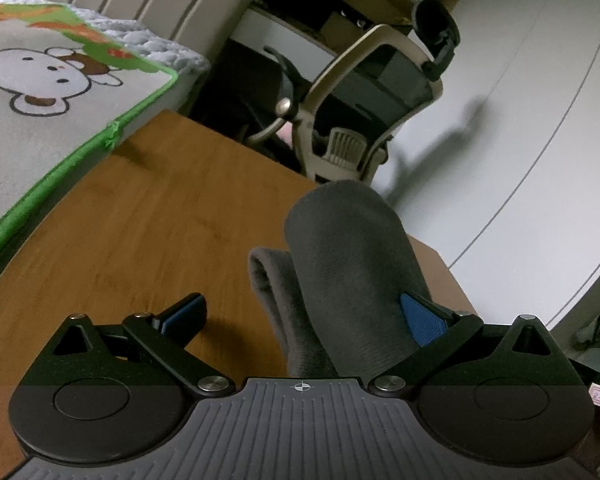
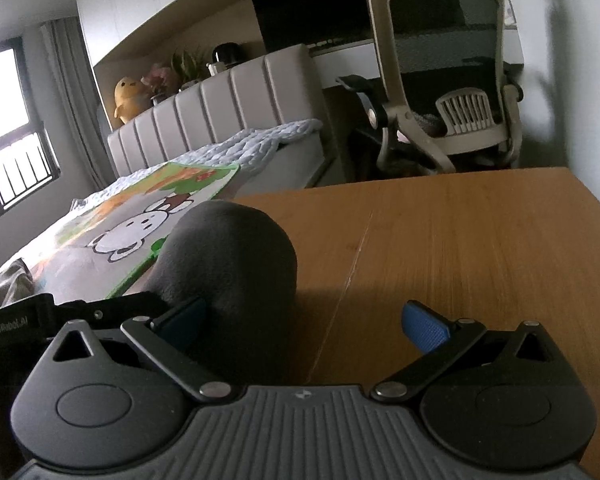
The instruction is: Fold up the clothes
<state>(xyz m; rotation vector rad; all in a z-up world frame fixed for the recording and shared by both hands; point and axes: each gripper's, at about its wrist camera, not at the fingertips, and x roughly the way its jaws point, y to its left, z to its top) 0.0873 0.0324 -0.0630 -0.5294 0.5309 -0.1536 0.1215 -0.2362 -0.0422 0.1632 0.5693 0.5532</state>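
The left gripper (image 1: 304, 312) is seen spread wide, with nothing pinched. Its two blue pads (image 1: 424, 320) are far apart. A grey cloth (image 1: 348, 264) is bunched up between the fingers, closer to the right-hand pad, which it seems to touch. The cloth is humped and rolled, not flat. Under it the wooden table (image 1: 140, 232) can be seen, ahead of the tool and off to its left.

The right gripper (image 2: 304, 320) is also held wide apart and is grasping nothing. The same grey cloth (image 2: 228, 264) is seen as a tall lump just ahead of its left finger, partly hiding that pad. In front of the right finger only bare table (image 2: 460, 240) is seen.

Further out, to the left of both tools, a bed with a cartoon blanket (image 1: 40, 80) is seen. An office chair (image 2: 452, 92) is standing beyond the far edge of the table.

Some things could go wrong from here. If the fingers are closed now, a thick lump could be grabbed and not one clean edge, so the fold would come out crooked. Only one layer might be caught, and the rest would be left to sag. The cloth is soft and could slip out of the pads when it is lifted. It could also be pushed along the smooth table and not picked up.
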